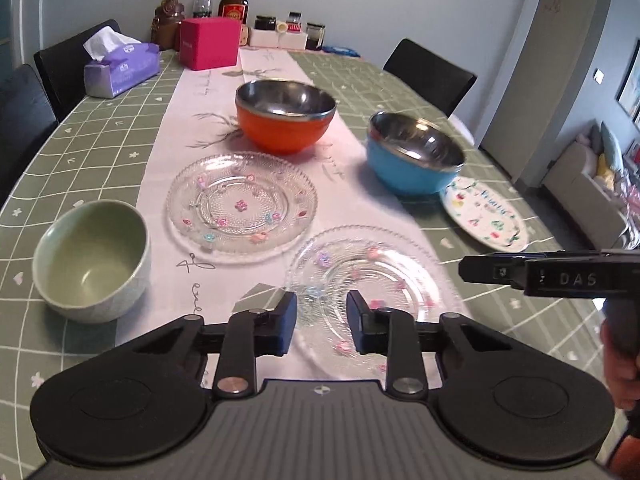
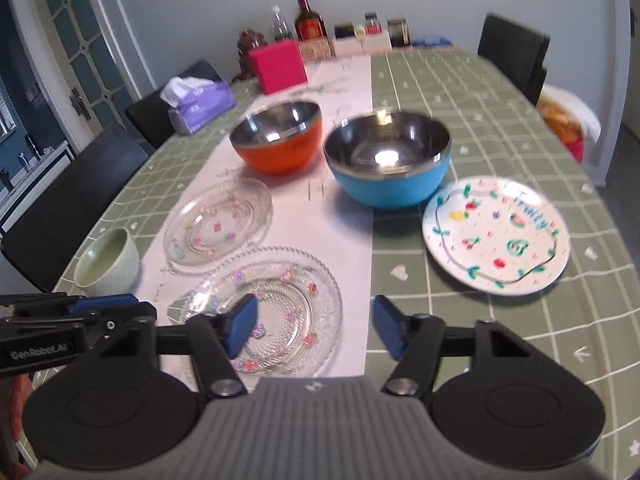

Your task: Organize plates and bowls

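I am holding my left gripper (image 1: 321,322) narrow and my right gripper (image 2: 315,330) half open, both empty, over the near glass plate (image 1: 372,292) at 6 o'clock, readying a rim pickup for stacking.

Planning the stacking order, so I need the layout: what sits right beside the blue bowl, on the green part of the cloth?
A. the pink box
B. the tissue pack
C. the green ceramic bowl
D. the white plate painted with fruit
D: the white painted plate lies next to the blue bowl, while the others sit further off.
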`<state>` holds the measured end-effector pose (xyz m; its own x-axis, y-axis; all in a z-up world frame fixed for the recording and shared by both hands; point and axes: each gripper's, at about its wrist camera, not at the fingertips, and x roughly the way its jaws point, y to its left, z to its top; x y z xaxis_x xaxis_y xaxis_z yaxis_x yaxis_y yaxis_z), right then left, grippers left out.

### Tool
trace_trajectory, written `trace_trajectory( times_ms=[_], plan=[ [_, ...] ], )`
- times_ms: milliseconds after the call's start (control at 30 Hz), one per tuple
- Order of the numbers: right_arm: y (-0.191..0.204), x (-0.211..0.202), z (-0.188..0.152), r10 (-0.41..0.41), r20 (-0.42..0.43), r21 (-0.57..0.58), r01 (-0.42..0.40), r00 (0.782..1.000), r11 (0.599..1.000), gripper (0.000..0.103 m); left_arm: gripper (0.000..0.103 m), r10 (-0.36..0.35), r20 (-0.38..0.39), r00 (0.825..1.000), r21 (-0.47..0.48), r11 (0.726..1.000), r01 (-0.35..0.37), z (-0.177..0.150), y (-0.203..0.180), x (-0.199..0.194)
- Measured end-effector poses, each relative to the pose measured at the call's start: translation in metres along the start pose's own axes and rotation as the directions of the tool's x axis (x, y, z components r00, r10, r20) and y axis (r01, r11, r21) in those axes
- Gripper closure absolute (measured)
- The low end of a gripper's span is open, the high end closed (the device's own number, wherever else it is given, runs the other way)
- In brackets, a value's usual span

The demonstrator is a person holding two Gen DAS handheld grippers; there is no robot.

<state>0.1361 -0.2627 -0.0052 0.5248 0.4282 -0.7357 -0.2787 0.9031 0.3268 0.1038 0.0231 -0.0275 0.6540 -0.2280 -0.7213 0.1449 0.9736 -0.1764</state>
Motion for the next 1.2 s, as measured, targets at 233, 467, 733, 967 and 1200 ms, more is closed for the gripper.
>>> trace_trajectory(
  times_ms=[233, 467, 733, 967, 1200],
  plan=[
    [-0.018, 0.029, 0.002, 0.008, -0.074, 0.078, -0.002, 0.997, 0.997, 0.058, 0.083, -0.016, -0.058, 0.998, -0.086, 0.996, 0.011, -0.001, 0.016, 0.026],
    [-0.027, 0.039, -0.002, 0.049, -0.115, 0.141, -0.032, 0.992, 0.990, 0.073, 0.087, -0.035, -0.074, 0.997, -0.128, 0.991, 0.025, -0.003, 0.023, 0.032],
    [-0.024, 0.040, -0.006, 0.065, -0.113, 0.141, -0.049, 0.991, 0.989, 0.091, 0.087, -0.035, -0.076, 0.996, -0.129, 0.991, 0.025, -0.004, 0.019, 0.034],
    [-0.024, 0.040, -0.007, 0.063, -0.106, 0.143, -0.047, 0.992, 0.989, 0.092, 0.087, -0.009, -0.068, 0.998, -0.100, 0.995, 0.002, -0.005, 0.013, 0.032],
    [-0.021, 0.034, -0.007, 0.077, -0.103, 0.152, -0.061, 0.992, 0.986, 0.092, 0.087, -0.010, -0.042, 0.999, -0.126, 0.992, 0.004, -0.005, 0.016, 0.019]
  ],
)
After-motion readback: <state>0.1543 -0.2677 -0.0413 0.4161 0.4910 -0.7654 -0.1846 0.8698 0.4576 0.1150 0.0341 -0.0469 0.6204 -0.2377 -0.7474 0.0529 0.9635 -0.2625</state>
